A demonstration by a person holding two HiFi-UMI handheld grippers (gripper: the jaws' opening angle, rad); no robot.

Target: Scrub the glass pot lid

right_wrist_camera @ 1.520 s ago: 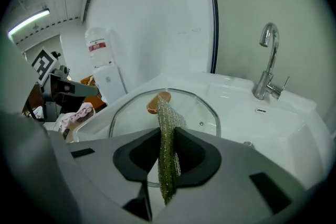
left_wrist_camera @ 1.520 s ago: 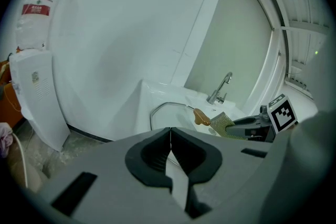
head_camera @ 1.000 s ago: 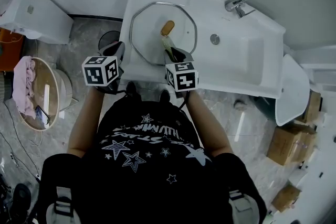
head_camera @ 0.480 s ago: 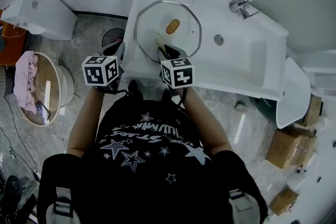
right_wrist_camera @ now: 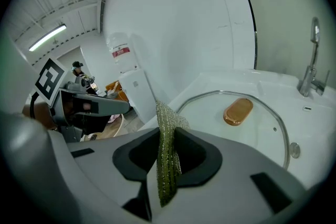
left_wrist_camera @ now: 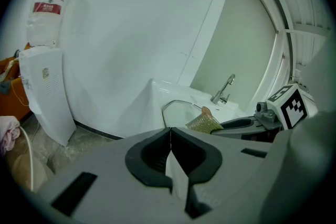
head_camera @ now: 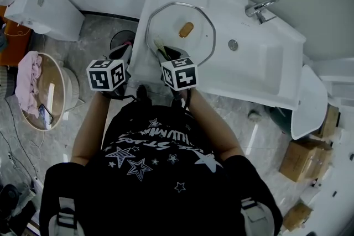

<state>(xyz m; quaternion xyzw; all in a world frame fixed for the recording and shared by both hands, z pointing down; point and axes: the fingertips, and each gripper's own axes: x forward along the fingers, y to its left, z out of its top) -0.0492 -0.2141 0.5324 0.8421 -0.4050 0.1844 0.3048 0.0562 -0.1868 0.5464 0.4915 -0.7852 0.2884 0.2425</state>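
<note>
A round glass pot lid (head_camera: 196, 44) with a brown handle (head_camera: 186, 29) lies flat on the white sink counter (head_camera: 249, 72). My right gripper (head_camera: 164, 53) is shut on a green-gold scrub pad (head_camera: 160, 45) at the lid's near-left rim. In the right gripper view the scrub pad (right_wrist_camera: 168, 157) stands on edge between the jaws, with the lid (right_wrist_camera: 210, 113) and its handle (right_wrist_camera: 238, 111) ahead. My left gripper (head_camera: 124, 53) is shut on nothing, left of the counter over the floor. In the left gripper view its jaws meet (left_wrist_camera: 170, 157), and the lid (left_wrist_camera: 176, 110) and scrub pad (left_wrist_camera: 205, 123) lie beyond.
A faucet (head_camera: 259, 8) and a drain (head_camera: 233, 45) sit to the right on the counter. A white cabinet (head_camera: 38, 5) bearing a water bottle (left_wrist_camera: 44, 10), a black bin (head_camera: 117, 40) and a round basket with pink cloth (head_camera: 37, 91) stand left. Cardboard boxes (head_camera: 301, 160) lie right.
My right gripper has slid left with the scrub pad, from just below the handle to the lid's near-left rim. The left gripper has stayed put.
</note>
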